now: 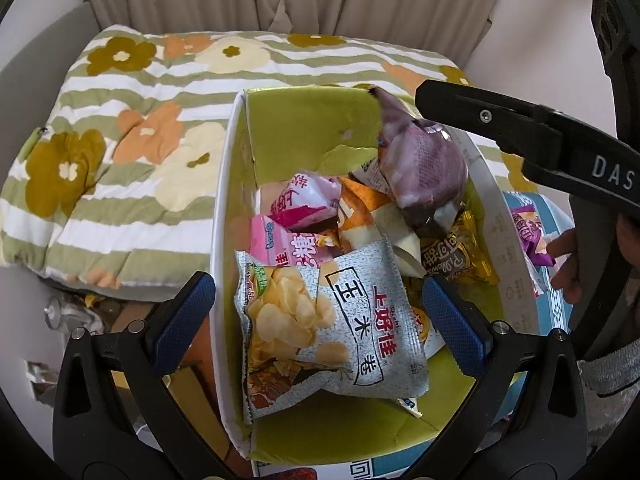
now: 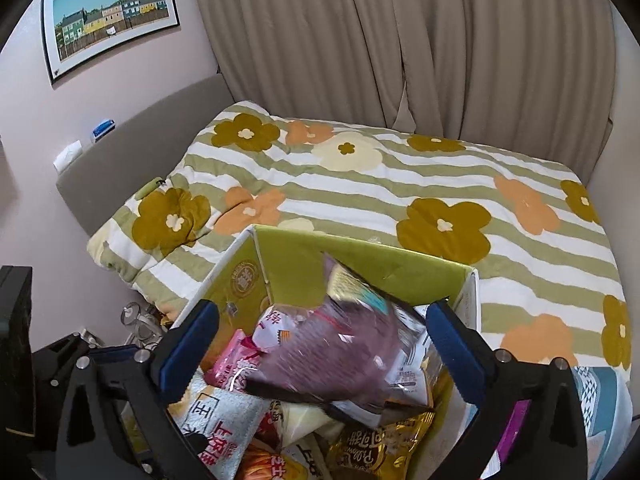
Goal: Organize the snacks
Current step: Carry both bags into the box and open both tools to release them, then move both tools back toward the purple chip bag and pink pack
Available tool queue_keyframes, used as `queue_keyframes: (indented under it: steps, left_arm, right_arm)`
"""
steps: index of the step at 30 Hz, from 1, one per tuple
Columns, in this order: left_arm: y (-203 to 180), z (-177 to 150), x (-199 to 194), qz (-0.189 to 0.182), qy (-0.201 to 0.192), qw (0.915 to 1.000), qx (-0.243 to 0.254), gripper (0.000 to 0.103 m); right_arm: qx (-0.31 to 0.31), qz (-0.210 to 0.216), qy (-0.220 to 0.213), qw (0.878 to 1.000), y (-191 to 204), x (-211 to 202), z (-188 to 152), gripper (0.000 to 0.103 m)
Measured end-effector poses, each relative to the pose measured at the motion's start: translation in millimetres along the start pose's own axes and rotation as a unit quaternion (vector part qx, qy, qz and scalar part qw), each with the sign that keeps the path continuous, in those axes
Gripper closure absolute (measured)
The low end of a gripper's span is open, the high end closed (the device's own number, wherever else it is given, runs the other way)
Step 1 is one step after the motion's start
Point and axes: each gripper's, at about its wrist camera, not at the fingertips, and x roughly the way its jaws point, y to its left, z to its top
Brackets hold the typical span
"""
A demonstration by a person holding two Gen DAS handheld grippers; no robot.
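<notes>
A green-lined cardboard box (image 1: 296, 124) holds several snack packets. A silver chip packet (image 1: 332, 332) lies on top at the front, between the wide-open fingers of my left gripper (image 1: 316, 312), which hovers just above it. A purple packet (image 1: 420, 164) is tilted over the pile, blurred in the right wrist view (image 2: 340, 356), between the open fingers of my right gripper (image 2: 320, 344). I cannot tell if it is touched. Pink packets (image 1: 296, 204) and a gold packet (image 1: 460, 256) lie beneath. The right gripper's arm (image 1: 520, 132) crosses above the box.
The box sits at the edge of a bed with a green striped flowered quilt (image 2: 400, 184). A blue patterned box (image 1: 548, 216) with a purple packet (image 1: 528, 228) stands to the right. Clutter lies on the floor at left (image 1: 80, 316). Curtains (image 2: 400, 40) hang behind.
</notes>
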Motion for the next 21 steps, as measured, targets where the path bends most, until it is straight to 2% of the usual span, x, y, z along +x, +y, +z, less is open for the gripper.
queue_keyframes:
  steps: [7, 13, 21]
  left_arm:
    - [-8.4, -6.4, -13.7, 0.0, -0.01, 0.9999, 0.003, 0.0]
    - [-22.8, -14.2, -35.2, 0.013, -0.027, 0.9995, 0.001, 0.0]
    - [-69.7, -28.9, -71.3, 0.026, -0.066, 0.9974, -0.011, 0.0]
  right_arm:
    - [-0.004, -0.006, -0.011, 1.0, 5.2, -18.6, -1.4, 0.0]
    - [0.001, -0.005, -0.024, 1.0, -2.8, -50.2, -5.7, 0.0]
    - [0.003, -0.013, -0.045, 0.999, -28.5, -112.8, -29.9, 0.0]
